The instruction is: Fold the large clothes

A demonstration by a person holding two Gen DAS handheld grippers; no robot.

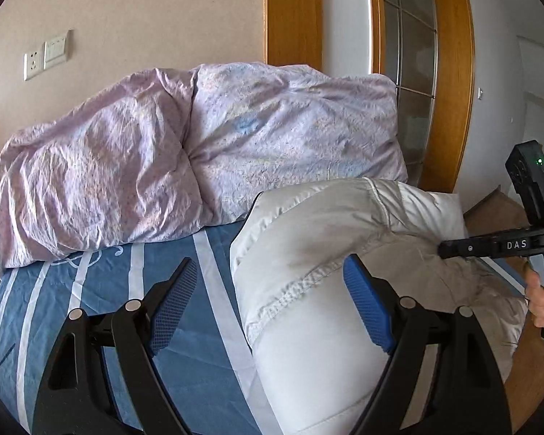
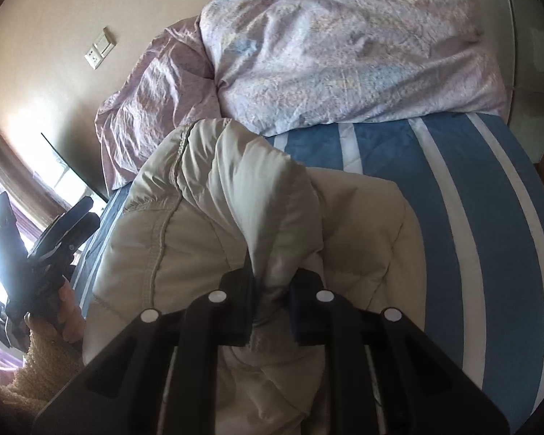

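Observation:
A puffy off-white padded jacket (image 1: 319, 253) lies on the blue and white striped bed sheet (image 1: 185, 253). My left gripper (image 1: 268, 297) is open, its jaws wide apart, just above the jacket's left edge and holding nothing. My right gripper (image 2: 270, 301) is shut on a bunched fold of the jacket (image 2: 235, 195) and lifts it off the rest of the garment. In the left wrist view the right gripper (image 1: 442, 250) reaches in from the right, its tip against the jacket. The left gripper (image 2: 72, 217) shows at the left edge of the right wrist view.
A crumpled lilac duvet (image 1: 199, 145) is piled along the far side of the bed against the wall. A wooden door frame (image 1: 293, 14) and glass door stand behind it. The bed's right edge drops to a wooden floor (image 1: 497, 210).

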